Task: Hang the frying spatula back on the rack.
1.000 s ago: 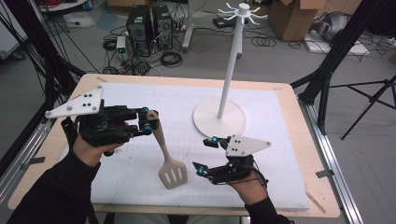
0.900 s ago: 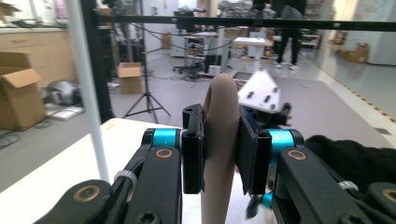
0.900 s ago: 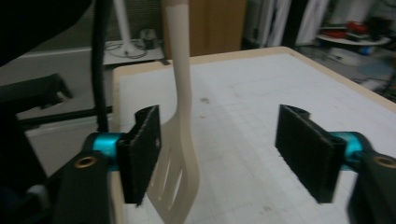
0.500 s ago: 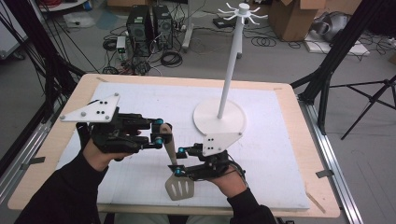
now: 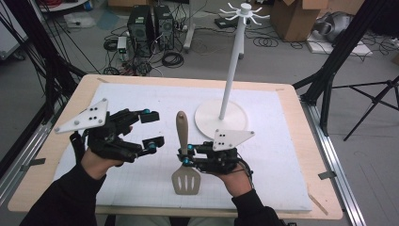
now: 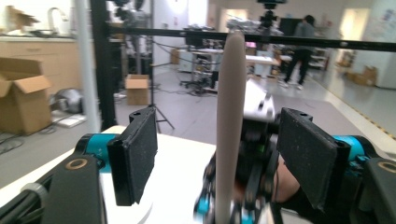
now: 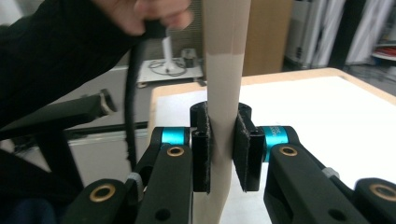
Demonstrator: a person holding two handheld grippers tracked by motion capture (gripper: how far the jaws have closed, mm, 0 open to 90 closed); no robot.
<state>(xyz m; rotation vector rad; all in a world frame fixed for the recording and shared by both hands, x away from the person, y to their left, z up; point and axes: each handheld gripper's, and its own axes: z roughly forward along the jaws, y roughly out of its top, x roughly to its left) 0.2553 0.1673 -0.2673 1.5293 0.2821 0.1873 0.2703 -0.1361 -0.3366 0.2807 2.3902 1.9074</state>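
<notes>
Right claw (image 5: 185, 154) grips the spatula (image 5: 183, 160) mid-handle, its long axis running toward the rack (image 5: 234, 70); left claw (image 5: 149, 129) has just opened, empty beside it.

Grey floor (image 5: 291, 56) strewn with cables, computer towers (image 5: 149, 23), cardboard boxes (image 5: 294, 19), black tripod legs (image 5: 357, 89)

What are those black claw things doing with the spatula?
A person holds a gripper in each hand over a table. The right gripper has just been closing and now pinches the spatula by its handle, with the slotted blade down near the white mat. The left gripper has just been opening; its jaws stand apart beside the handle without touching it. A white stand with hooks on top waits behind.
</notes>
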